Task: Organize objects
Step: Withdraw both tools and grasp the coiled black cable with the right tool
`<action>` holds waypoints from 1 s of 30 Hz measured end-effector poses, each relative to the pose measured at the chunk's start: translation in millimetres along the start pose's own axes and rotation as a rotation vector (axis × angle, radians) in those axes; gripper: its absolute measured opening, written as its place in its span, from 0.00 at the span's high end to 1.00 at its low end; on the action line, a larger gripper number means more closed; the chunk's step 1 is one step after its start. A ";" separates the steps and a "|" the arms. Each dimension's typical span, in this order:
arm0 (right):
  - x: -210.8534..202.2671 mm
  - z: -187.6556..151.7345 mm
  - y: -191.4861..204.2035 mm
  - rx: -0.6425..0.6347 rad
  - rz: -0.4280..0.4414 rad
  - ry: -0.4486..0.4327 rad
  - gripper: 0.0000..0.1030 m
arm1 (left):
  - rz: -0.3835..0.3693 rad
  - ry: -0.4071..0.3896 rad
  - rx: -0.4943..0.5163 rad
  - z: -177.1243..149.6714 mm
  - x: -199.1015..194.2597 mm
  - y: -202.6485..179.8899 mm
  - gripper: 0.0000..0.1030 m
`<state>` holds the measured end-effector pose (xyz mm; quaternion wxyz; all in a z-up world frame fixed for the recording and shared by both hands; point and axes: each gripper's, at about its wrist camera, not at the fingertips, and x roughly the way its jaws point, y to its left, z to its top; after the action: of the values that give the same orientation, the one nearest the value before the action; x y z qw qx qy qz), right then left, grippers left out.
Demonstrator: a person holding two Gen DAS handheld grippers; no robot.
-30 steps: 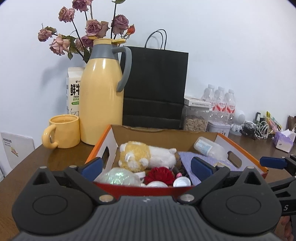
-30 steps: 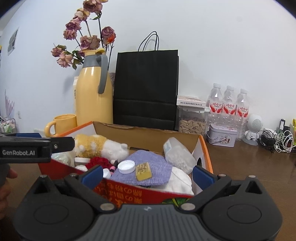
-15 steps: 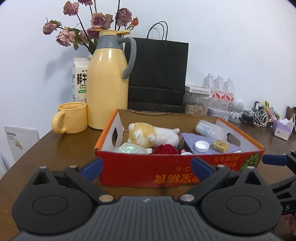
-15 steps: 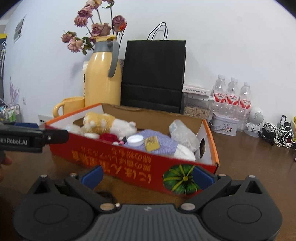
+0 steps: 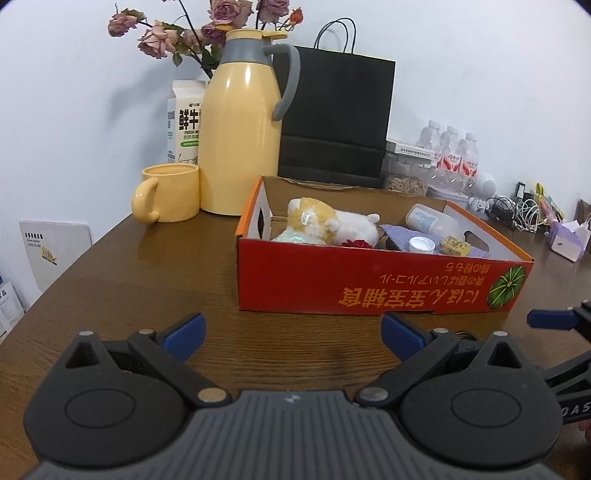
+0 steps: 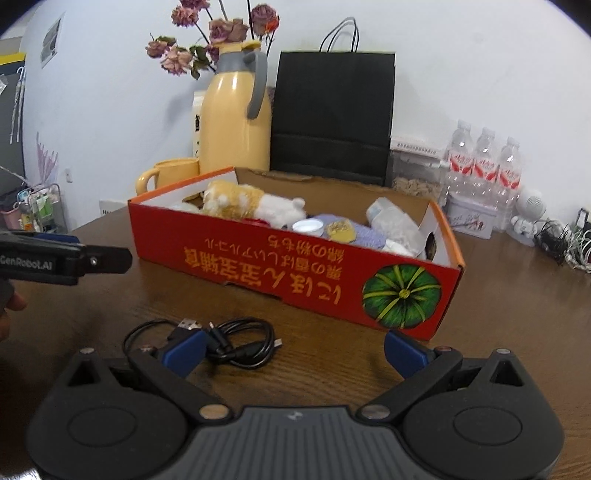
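A red cardboard box (image 5: 369, 284) (image 6: 295, 266) stands on the brown table. It holds a yellow-and-white plush toy (image 5: 328, 221) (image 6: 251, 203), a clear bottle (image 5: 430, 219), a purple cloth (image 6: 358, 234), a white cap (image 5: 421, 243) and a small yellow block (image 5: 454, 245). A coiled black USB cable (image 6: 229, 341) lies on the table in front of the box. My left gripper (image 5: 291, 332) is open and empty, short of the box. My right gripper (image 6: 293, 349) is open and empty, its left finger over the cable.
A yellow thermos jug (image 5: 242, 129), yellow mug (image 5: 168, 199), milk carton (image 5: 184, 118), dried roses (image 5: 207, 33) and black paper bag (image 5: 336, 118) stand behind the box. Water bottles (image 6: 484, 173), a tin (image 6: 469, 218), tangled cables (image 6: 565, 243) and a tissue pack (image 5: 567, 240) sit at right.
Both grippers have drawn back from over the box and risen. The box's front wall and the table before it now show, and the black cable has come into the right wrist view.
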<state>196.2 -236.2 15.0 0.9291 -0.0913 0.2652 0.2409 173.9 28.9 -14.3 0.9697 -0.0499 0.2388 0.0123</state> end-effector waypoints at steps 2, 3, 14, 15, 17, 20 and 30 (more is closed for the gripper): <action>5.1 0.6 1.8 -0.003 0.018 0.035 0.00 | 0.000 0.001 -0.005 0.2 -0.6 0.6 0.00; 7.0 0.4 2.6 -0.004 0.027 0.047 0.00 | -0.001 0.001 -0.007 0.2 -0.8 1.2 0.00; 38.2 9.4 8.1 0.013 0.074 0.132 0.00 | -0.001 0.017 -0.021 0.0 0.4 4.3 0.00; 39.6 10.2 8.1 0.017 0.071 0.132 0.00 | 0.000 0.020 -0.023 -0.4 0.8 4.4 0.00; 41.7 11.4 8.7 0.021 0.066 0.133 0.00 | 0.001 0.025 -0.025 -0.6 1.8 4.8 0.00; 42.9 12.2 9.1 0.020 0.068 0.133 0.00 | 0.002 0.027 -0.026 -0.6 2.6 4.7 0.00; 29.8 11.3 13.7 0.011 0.103 0.077 0.45 | 0.010 0.050 -0.024 -1.9 7.6 4.2 0.00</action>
<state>216.6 -209.0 8.0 0.9051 -0.0818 0.3065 0.2831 179.5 32.9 -19.8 0.9626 -0.0608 0.2632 0.0189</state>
